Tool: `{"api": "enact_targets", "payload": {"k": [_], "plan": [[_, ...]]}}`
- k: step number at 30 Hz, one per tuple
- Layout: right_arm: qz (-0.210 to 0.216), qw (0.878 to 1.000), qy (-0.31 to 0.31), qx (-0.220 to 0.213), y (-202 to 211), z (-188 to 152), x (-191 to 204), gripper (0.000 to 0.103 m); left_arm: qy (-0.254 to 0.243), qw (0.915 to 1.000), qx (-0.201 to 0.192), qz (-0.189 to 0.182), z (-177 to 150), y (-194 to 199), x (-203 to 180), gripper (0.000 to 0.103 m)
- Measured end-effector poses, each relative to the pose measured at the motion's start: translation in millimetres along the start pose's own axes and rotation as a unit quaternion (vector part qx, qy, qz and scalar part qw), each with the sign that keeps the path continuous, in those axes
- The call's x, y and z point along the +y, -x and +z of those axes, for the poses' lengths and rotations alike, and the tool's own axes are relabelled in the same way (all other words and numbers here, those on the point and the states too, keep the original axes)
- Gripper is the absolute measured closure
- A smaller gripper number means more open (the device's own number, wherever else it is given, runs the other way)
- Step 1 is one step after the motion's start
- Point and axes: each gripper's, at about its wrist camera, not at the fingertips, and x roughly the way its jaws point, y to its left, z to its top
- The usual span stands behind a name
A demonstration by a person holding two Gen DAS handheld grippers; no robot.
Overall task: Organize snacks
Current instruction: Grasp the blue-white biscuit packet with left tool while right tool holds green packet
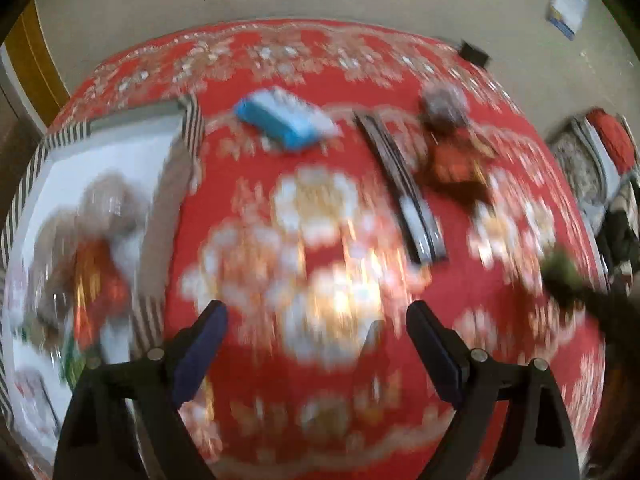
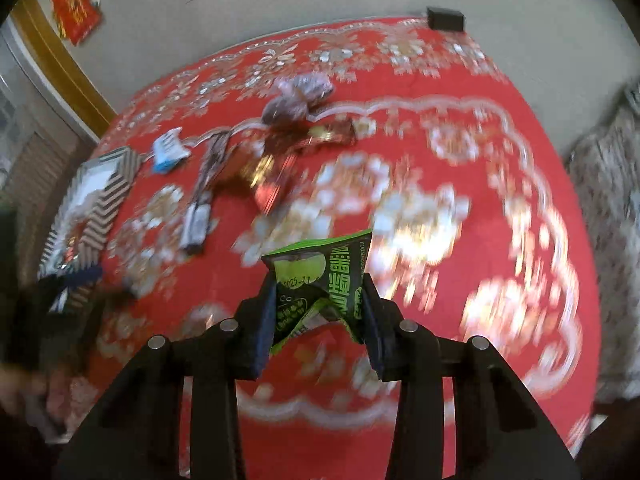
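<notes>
My right gripper (image 2: 320, 292) is shut on a green snack packet (image 2: 320, 280) and holds it above the red flowered tablecloth (image 2: 460, 128). My left gripper (image 1: 316, 320) is open and empty above the cloth. A striped box (image 1: 192, 128) with white inside holds several blurred snacks at the left; it also shows in the right wrist view (image 2: 116, 188). Loose on the cloth lie a blue packet (image 1: 280, 120), a long dark bar (image 1: 404, 184), a red-brown packet (image 1: 456, 160) and a grey-purple bag (image 1: 444, 104). The green packet shows at the far right of the left wrist view (image 1: 564, 272).
A small black box (image 2: 446, 18) sits at the table's far edge by the beige wall. A patterned chair (image 1: 592, 152) stands to the right of the table. Both views are motion-blurred.
</notes>
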Motion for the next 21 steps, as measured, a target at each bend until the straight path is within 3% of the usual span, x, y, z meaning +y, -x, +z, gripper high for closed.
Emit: {"api": "enact_targets", "payload": {"k": [5, 8, 11, 14, 17, 19, 21], "plan": [[0.013, 1.0, -0.013, 0.017, 2.5, -39.0, 10.3, 0.065, 0.056, 0.998, -0.016, 0.022, 74.7, -21.5, 4.0, 0.011], [0.016, 0.999, -0.022, 0.02, 5.5, -51.1, 10.5, 0.065, 0.098, 0.9945, 0.008, 0.035, 107.1, -46.1, 9.3, 0.011], [0.017, 0.999, -0.034, 0.016, 10.9, -57.4, 6.7, 0.065, 0.132, 0.9889, 0.031, 0.06, 118.9, -68.7, 16.8, 0.011], [0.02, 0.999, -0.044, 0.014, 15.2, -61.3, 3.6, 0.065, 0.111, 0.9896, 0.023, 0.088, 123.8, -75.7, 9.2, 0.01], [0.017, 0.999, -0.046, 0.008, 18.4, -60.9, 1.3, 0.065, 0.091, 0.9908, 0.007, 0.1, 121.8, -73.0, 0.6, 0.032], [0.016, 0.999, -0.047, 0.007, 17.9, -60.0, 0.8, 0.065, 0.062, 0.9938, 0.002, 0.092, 120.9, -70.7, -10.7, 0.059], [0.019, 0.999, -0.047, 0.009, 16.7, -58.9, 1.5, 0.065, 0.047, 0.9943, 0.003, 0.095, 119.4, -70.1, -17.9, 0.068]]}}
